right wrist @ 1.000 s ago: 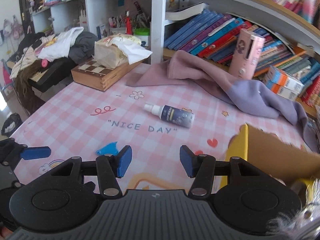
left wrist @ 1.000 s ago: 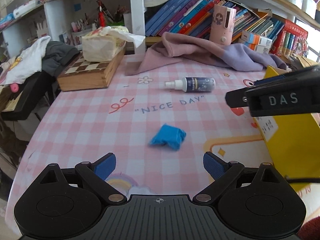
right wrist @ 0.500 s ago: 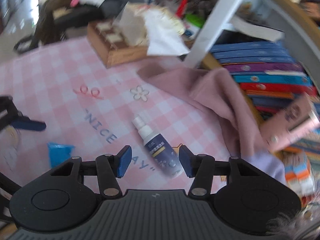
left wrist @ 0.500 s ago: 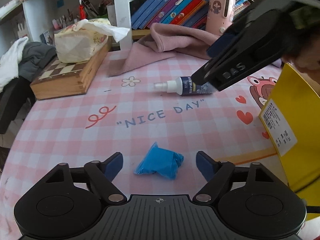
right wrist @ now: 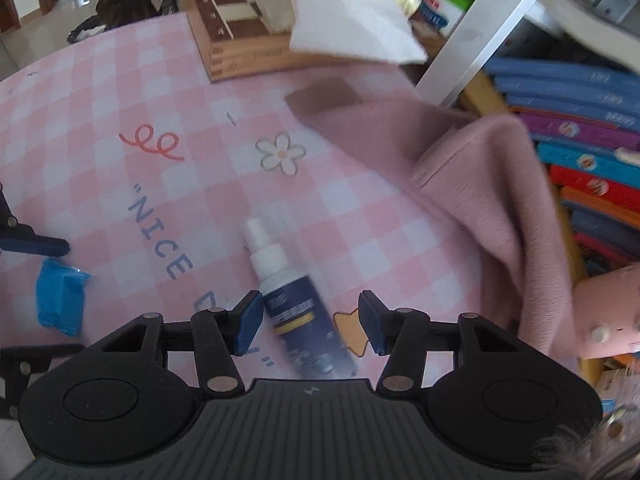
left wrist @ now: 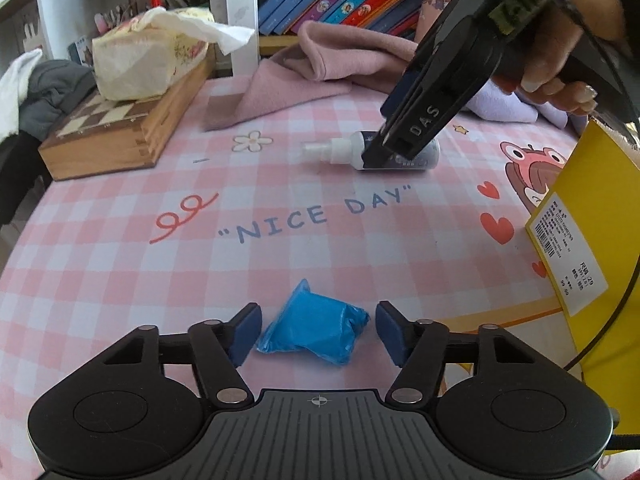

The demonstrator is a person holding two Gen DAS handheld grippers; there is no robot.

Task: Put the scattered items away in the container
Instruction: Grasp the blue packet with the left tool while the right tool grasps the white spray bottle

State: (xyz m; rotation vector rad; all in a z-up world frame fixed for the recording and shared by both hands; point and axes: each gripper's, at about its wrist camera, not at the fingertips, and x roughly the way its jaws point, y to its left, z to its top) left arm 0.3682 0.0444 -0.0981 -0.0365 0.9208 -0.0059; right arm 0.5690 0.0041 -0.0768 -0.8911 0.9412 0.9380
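A crumpled blue packet [left wrist: 316,328] lies on the pink checked tablecloth between the fingers of my left gripper [left wrist: 318,330]. The jaws are closing, with small gaps still showing at both pads. A white and dark blue spray bottle [right wrist: 296,300] lies on its side, its body between the fingers of my right gripper [right wrist: 310,320]; that gripper is open, with a gap on the right. From the left wrist, the right gripper [left wrist: 416,128] slants down over the bottle [left wrist: 340,150]. The yellow box [left wrist: 592,208] stands at the right edge.
A wooden chess box [left wrist: 108,136] with a tissue pack [left wrist: 148,56] on it stands at the back left. A pink cloth [right wrist: 480,184] is heaped before the shelf of books [right wrist: 580,128]. A person's hand [left wrist: 552,80] holds the right gripper.
My left gripper has come forward over the blue packet and its jaws have narrowed around it. My right gripper has swung from beside the yellow box to the spray bottle, rolling as it went.
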